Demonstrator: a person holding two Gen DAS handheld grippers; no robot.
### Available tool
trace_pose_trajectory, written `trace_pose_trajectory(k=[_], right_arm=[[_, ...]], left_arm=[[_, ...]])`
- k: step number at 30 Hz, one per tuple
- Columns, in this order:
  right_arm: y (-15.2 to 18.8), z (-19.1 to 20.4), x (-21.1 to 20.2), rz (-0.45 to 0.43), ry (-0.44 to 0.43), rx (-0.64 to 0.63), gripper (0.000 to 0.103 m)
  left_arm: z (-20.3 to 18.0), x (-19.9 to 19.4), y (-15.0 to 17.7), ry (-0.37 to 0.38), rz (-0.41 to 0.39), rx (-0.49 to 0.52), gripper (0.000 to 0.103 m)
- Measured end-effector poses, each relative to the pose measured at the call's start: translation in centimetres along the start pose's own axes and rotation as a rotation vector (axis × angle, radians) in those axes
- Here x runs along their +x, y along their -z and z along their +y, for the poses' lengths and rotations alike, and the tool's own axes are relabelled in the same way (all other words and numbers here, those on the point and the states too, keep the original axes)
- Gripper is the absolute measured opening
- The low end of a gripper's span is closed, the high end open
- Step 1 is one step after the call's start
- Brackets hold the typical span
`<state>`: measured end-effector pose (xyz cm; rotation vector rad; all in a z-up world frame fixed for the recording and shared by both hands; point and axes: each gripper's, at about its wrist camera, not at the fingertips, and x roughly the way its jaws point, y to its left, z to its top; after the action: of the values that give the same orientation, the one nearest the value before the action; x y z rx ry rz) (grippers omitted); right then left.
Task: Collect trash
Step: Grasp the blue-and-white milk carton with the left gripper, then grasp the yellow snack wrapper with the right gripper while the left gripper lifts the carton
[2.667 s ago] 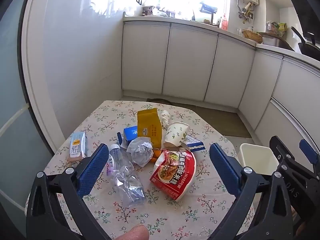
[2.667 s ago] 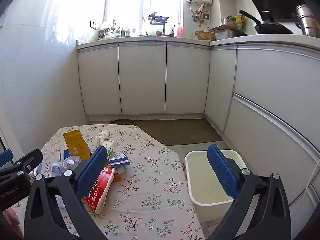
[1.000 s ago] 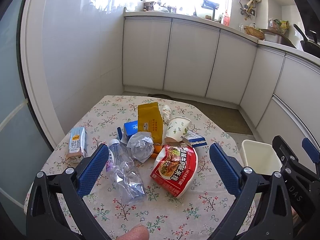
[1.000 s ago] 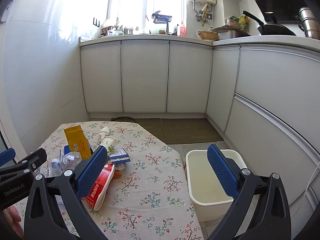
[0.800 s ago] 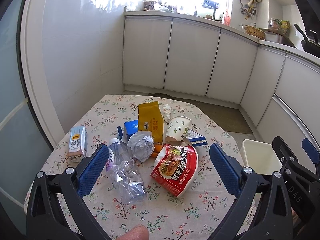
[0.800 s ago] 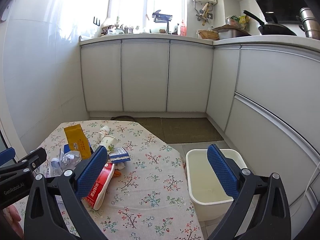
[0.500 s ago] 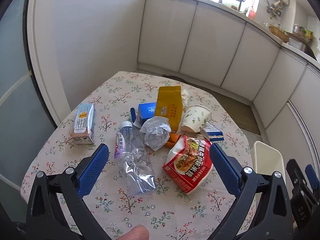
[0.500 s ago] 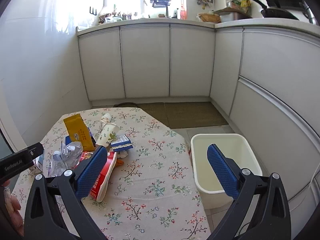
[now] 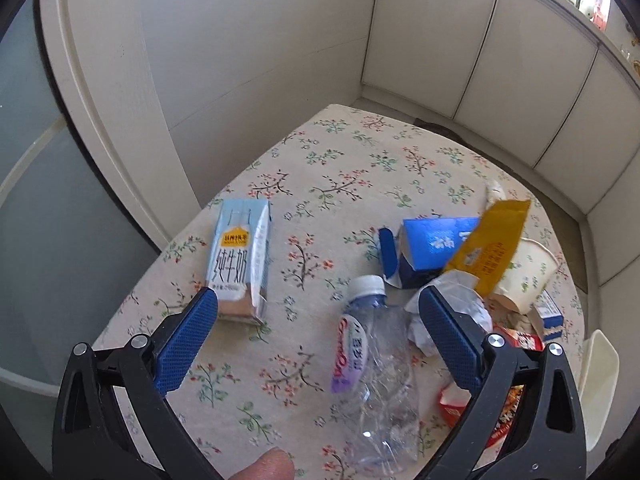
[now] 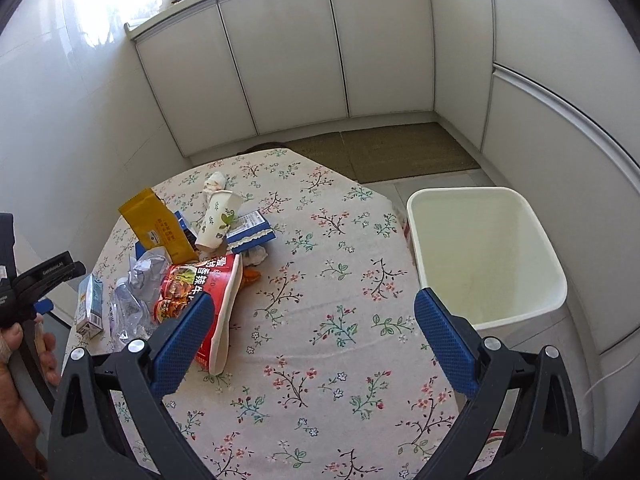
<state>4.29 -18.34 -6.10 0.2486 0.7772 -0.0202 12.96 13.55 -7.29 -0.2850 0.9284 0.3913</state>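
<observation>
Trash lies heaped on the floral table (image 10: 340, 320): a milk carton (image 9: 240, 256), a crushed clear bottle (image 9: 372, 368), a blue box (image 9: 432, 248), a yellow packet (image 9: 492, 248), a paper cup (image 9: 524, 276), crumpled paper (image 9: 452, 304) and a red noodle bowl (image 10: 208, 280). My left gripper (image 9: 318, 298) hangs open above the table, with the carton by its left finger and the bottle between its fingers. My right gripper (image 10: 314, 300) is open over bare cloth, the red bowl beside its left finger. A white bin (image 10: 460, 194) stands on the floor to the right.
White kitchen cabinets (image 10: 288, 60) curve round the back and right. A brown mat (image 10: 392, 152) lies on the floor beyond the table. A glass door and white wall (image 9: 120, 80) close the left side. A person's fingertip (image 9: 272, 464) shows at the bottom edge.
Both views have tipped down towards the table. My left gripper has moved left and closer to the milk carton and bottle. Both grippers stay open and nothing has been picked up.
</observation>
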Motion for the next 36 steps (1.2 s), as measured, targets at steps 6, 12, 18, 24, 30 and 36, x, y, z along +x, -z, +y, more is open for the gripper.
trace_pose_trajectory(k=[6,12,18,24,30,36], right_arm=[[0.2,1.2,1.3,0.059,-0.019,-0.06,0.097],[0.5,2.0,2.6,0.117,-0.01,-0.102,0.097],[0.7,2.2,3.9,0.17,-0.043,-0.089,0.097],[1.0,2.7,4.4,0.182,-0.046,-0.115,0.097],[-0.1,3.6,5.3,0.196,-0.116,-0.141,0.097],[-4.3,8.0,7.5,0.163,-0.285,-0.272,0.097]], left_arm=[[2.1,5.2,-2.7,-0.051,0.091,0.045,0.096],[6.0,9.7,-3.2,-0.06,0.2,-0.016,0.096],[7.1,11.8,-2.8,-0.031,0.257,-0.008,0.085],[7.1,12.2,-2.4,-0.021,0.274,0.011,0.057],[6.5,10.1,-1.8,0.011,0.241,-0.003,0.056],[4.8,2.5,-2.1,0.168,0.168,-0.062,0.056]])
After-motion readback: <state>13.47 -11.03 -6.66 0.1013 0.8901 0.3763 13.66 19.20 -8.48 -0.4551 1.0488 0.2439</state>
